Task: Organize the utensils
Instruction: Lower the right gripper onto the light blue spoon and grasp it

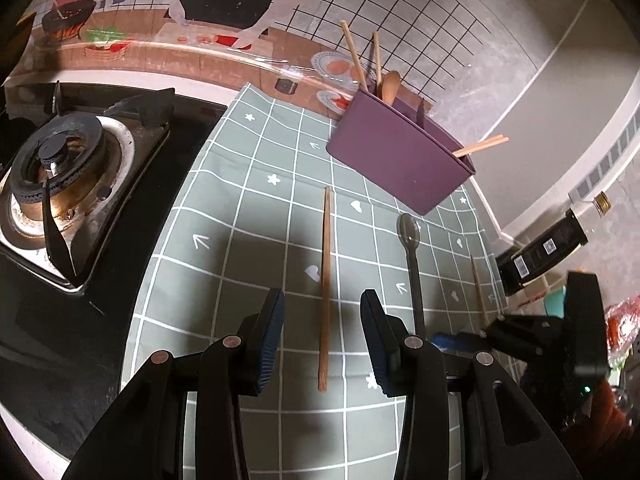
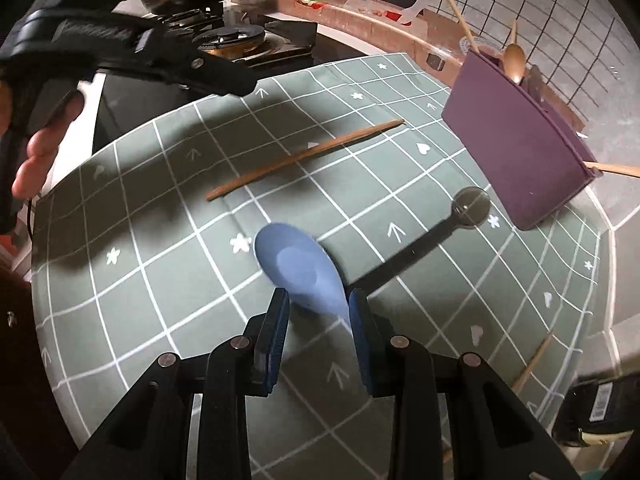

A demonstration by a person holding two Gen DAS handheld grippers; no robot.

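Jaws of the left gripper [image 1: 322,338] are held apart astride the brown wooden chopstick [image 1: 326,280] lying on the surface; the light-blue plastic spoon [image 2: 300,270] is gripped by the right gripper [image 2: 319,332]. Centring is advised before closing.

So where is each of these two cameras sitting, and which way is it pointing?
Left wrist: rides the left gripper, looking down its open fingers at a brown wooden chopstick on the green checked cloth; the right gripper shows at the right.
Right wrist: rides the right gripper, aimed steeply down at the blue plastic spoon it grips; the left gripper and a hand show at the upper left.
Shared: chopstick, cloth, purple utensil holder, black-handled spoon, gas stove.
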